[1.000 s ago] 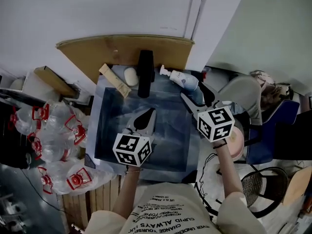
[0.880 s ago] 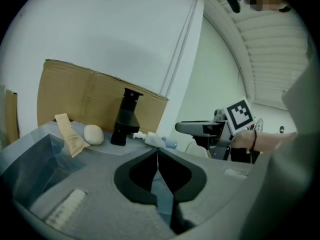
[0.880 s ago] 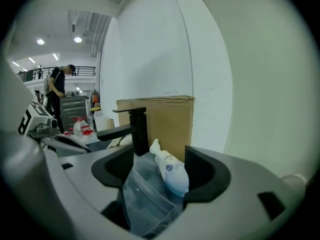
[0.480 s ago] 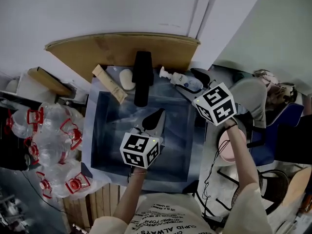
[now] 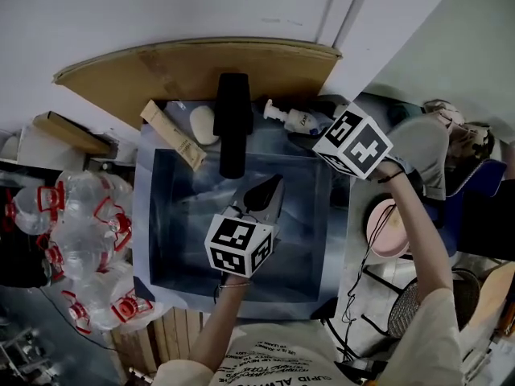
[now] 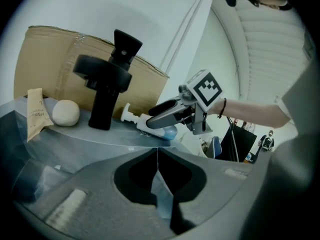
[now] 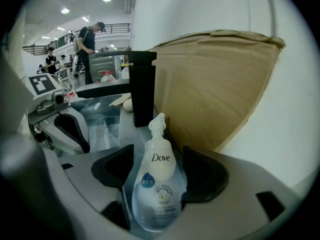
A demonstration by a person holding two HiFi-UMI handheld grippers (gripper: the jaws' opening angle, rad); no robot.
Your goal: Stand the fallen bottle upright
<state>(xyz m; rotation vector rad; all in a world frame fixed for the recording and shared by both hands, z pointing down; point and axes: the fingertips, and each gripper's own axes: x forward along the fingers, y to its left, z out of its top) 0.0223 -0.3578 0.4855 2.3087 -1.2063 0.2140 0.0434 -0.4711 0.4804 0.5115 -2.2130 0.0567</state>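
Note:
A clear Dove pump bottle point(image 7: 157, 184) lies on its side on the back right rim of the steel sink point(image 5: 173, 215), pump toward the black faucet. The head view shows the bottle point(image 5: 296, 121) just right of that faucet. My right gripper point(image 7: 157, 154) is open and straddles the bottle's body, one jaw on each side, close to its sides. The left gripper view shows the right gripper point(image 6: 162, 115) low over the bottle point(image 6: 131, 118). My left gripper point(image 5: 272, 185) is shut and empty, hanging over the sink basin.
A black faucet point(image 5: 233, 123) stands at the sink's back, with a soap bar point(image 5: 202, 125) and a beige carton point(image 5: 173, 135) to its left. Cardboard point(image 5: 201, 67) leans behind. Several empty plastic bottles point(image 5: 80, 240) pile up left; a pink bowl point(image 5: 385, 227) sits right.
My right gripper has moved up and away from the sink's right edge to the back rim and now has the bottle between its jaws. The left gripper has barely shifted.

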